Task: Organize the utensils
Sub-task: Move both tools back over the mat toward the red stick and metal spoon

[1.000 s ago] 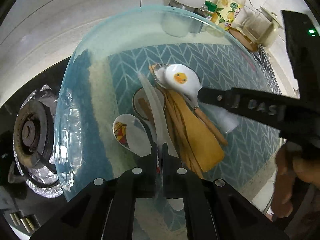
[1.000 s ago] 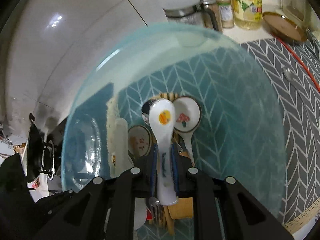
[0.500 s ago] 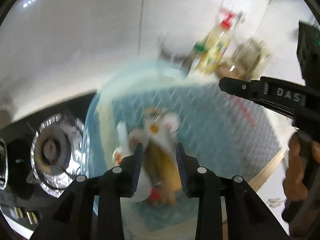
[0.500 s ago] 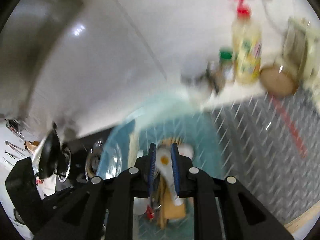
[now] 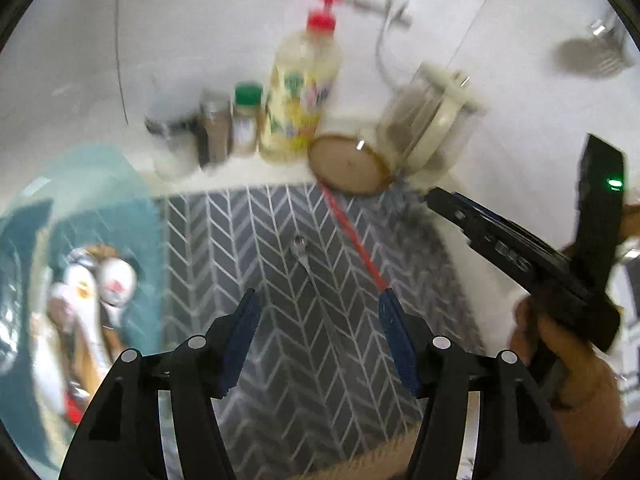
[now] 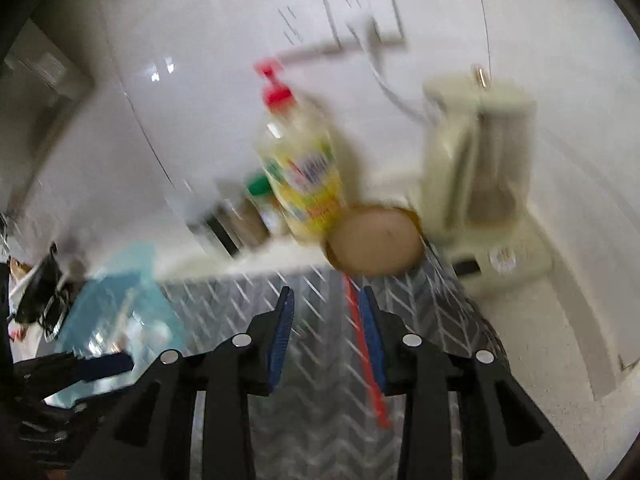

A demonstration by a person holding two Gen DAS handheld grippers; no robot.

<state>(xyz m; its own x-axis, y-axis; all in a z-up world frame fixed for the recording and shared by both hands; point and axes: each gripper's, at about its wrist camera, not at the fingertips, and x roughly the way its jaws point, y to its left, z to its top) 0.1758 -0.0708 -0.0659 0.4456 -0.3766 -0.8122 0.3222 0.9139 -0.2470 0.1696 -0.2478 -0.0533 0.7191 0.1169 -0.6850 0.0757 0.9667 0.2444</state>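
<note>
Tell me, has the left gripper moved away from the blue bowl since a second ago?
Yes. The left gripper, jaws opening and empty, swung right: the blue bowl, earlier filling its view, now sits at the left edge, with the chevron mat ahead.

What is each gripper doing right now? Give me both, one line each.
Left gripper: jaws opening, nothing between them, only the chevron mat beyond.
Right gripper: jaws opening, holding nothing.

The wall [image 5: 200, 20] is glossy white tile; the mat [image 5: 260, 240] looks woven; the spoon [image 5: 301, 252] is shiny metal.
</note>
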